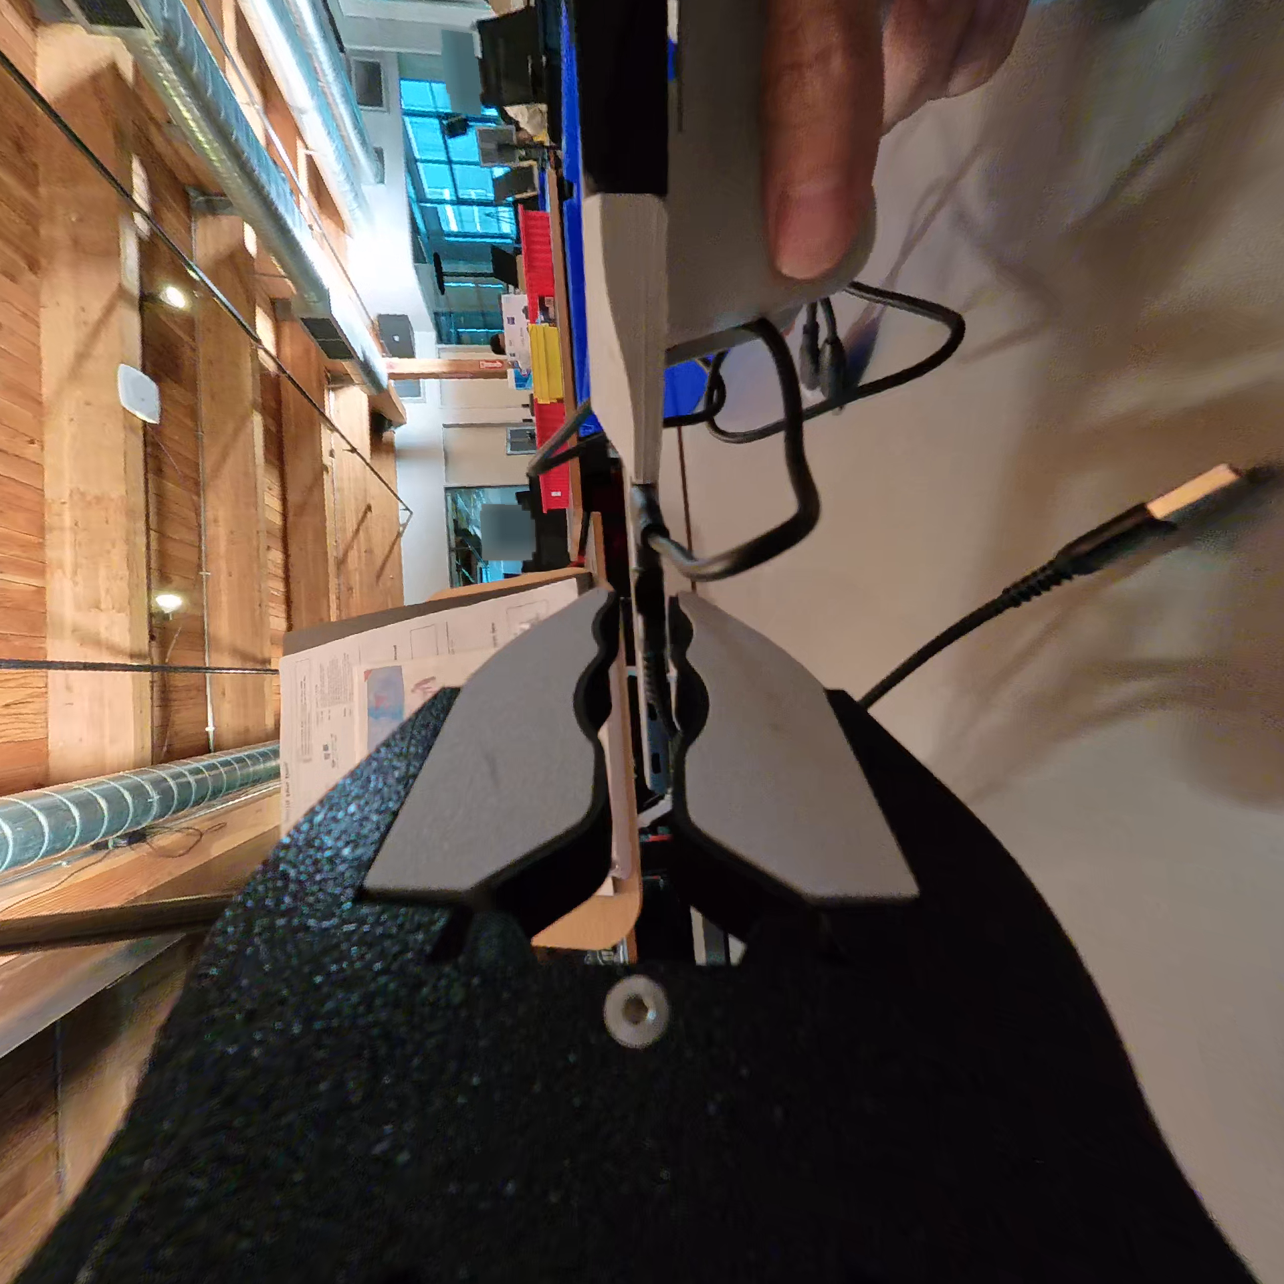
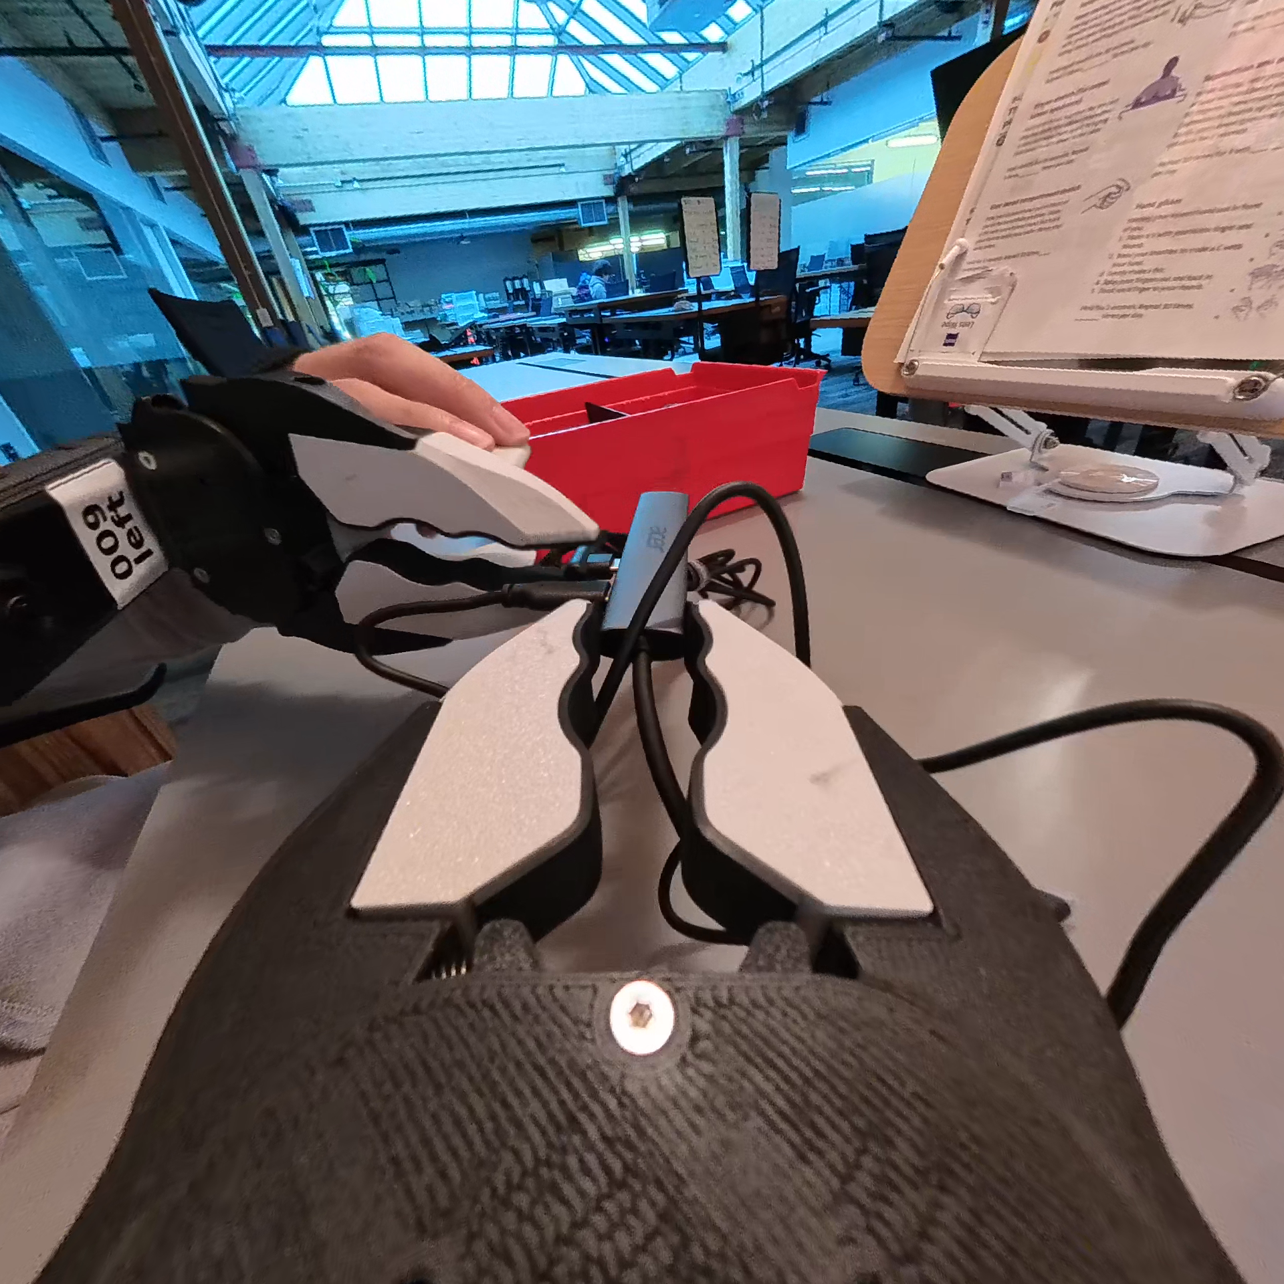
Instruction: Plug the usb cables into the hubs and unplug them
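Note:
My right gripper (image 2: 643, 625) is shut on the near end of a grey USB hub (image 2: 649, 556), holding it tilted above the grey table (image 2: 973, 660). The hub's own black cable (image 2: 1181, 750) loops off to the right. My left gripper (image 2: 577, 545) comes in from the left and is shut on a black USB plug (image 2: 590, 556) at the hub's left side. A second black plug (image 2: 556, 594) sits in the hub just below it. In the left wrist view my left gripper (image 1: 646, 618) pinches the black plug (image 1: 649, 653). A loose USB plug (image 1: 1195, 486) lies on the table.
A red bin (image 2: 695, 431) stands just behind the hub. A tilted wooden document stand with papers (image 2: 1112, 208) on a white base (image 2: 1112, 500) is at the right. A tangle of black cable (image 2: 729, 577) lies behind the hub. A person's hand (image 2: 417, 396) rests on the left gripper. Both grippers' tips are close together, under 4 cm apart.

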Demonstrator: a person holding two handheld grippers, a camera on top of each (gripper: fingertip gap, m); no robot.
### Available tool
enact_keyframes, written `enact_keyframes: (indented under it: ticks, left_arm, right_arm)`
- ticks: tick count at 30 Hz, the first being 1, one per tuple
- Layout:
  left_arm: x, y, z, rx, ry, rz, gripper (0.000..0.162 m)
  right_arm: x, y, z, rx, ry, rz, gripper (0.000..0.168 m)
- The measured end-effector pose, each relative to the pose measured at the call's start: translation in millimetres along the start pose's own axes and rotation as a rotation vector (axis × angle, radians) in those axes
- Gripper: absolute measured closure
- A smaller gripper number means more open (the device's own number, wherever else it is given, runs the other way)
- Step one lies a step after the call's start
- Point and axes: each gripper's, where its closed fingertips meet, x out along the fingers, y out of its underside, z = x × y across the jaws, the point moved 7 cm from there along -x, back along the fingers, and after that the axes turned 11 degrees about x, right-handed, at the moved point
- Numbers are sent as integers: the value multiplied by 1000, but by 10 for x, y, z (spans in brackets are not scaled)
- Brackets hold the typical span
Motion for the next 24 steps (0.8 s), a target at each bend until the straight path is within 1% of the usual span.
enact_keyframes:
  ticks: [2,5,6,10,13,18,22,24]
  left_arm:
    - [20,3,-12,3,7,6,155]
    - [34,0,2,-11,-13,19,155]
    - [45,3,-8,-1,-9,21,155]
    - [61,-12,-12,74,-2,62,155]
    - [50,10,36,50,-28,66,155]
    - [77,15,-1,43,30,83,156]
    - [67,-3,5,71,38,85,155]
    - [61,0,4,121,43,95,155]
  right_arm:
    - [7,3,-5,-2,14,4,145]
    - [-4,-8,-19,12,14,-13,145]
    - [-2,-9,-39,19,41,-13,145]
    - [-7,-8,-50,35,46,-14,144]
    - [8,1,-38,26,48,1,144]
    - [47,22,-28,4,68,35,145]
    - [22,27,-27,16,44,47,144]
    - [36,40,-24,18,45,69,144]
